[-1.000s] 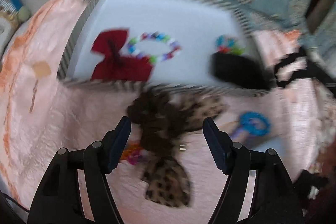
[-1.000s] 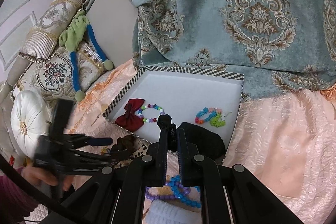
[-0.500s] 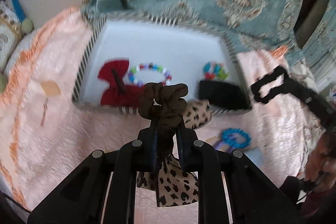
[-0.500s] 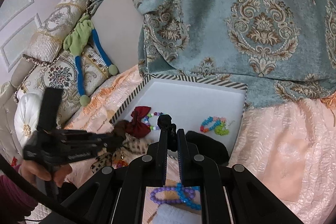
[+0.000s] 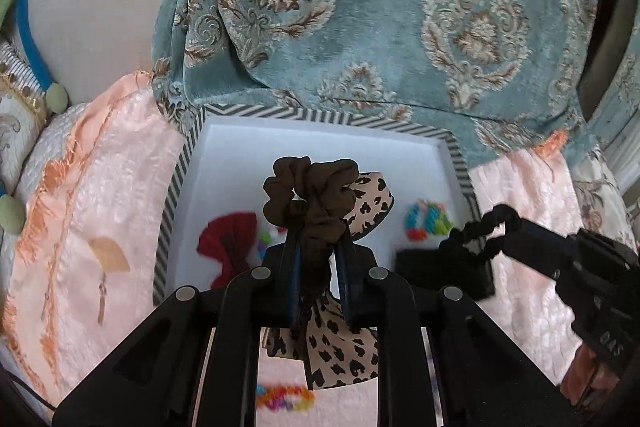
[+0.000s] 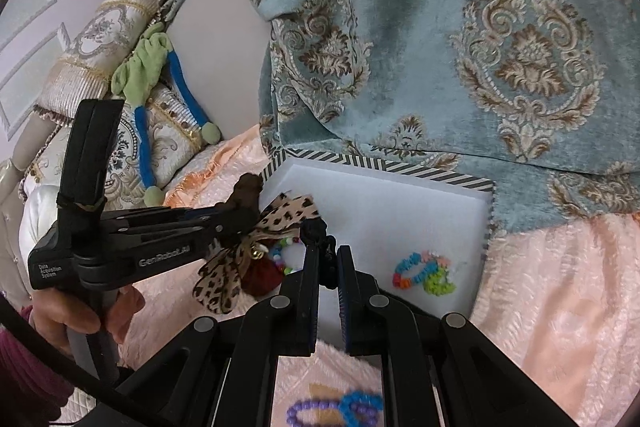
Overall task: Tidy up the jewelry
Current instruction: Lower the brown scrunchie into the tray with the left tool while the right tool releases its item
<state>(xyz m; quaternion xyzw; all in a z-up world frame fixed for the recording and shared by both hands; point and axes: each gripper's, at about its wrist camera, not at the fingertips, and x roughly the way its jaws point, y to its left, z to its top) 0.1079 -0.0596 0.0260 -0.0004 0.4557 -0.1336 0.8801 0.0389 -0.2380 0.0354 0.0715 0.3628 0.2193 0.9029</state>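
Note:
My left gripper (image 5: 318,247) is shut on a brown scrunchie with a leopard-print bow (image 5: 316,199) and holds it over the near part of the white striped-rim tray (image 5: 240,155); the bow (image 6: 280,219) also shows in the right wrist view. My right gripper (image 6: 326,251) is shut on a black scrunchie (image 6: 316,231), which the left wrist view shows (image 5: 480,231) over the tray's right side. In the tray lie a red bow (image 5: 228,243), a multicoloured bead bracelet (image 6: 282,255), a small bright bead bracelet (image 6: 420,271) and a black item (image 5: 440,271).
The tray rests on a peach quilted bedspread (image 6: 560,307). A blue damask cloth (image 6: 460,47) hangs behind it. Purple and blue bead bracelets (image 6: 336,407) lie near my right gripper, an orange bead bracelet (image 5: 284,397) near my left. Cushions (image 6: 100,67) at left.
My left gripper closed on the brown leopard-bow scrunchie on the bedspread, lifted it and carried it forward over the tray. The right gripper stayed shut on the black scrunchie and moved nearer the tray.

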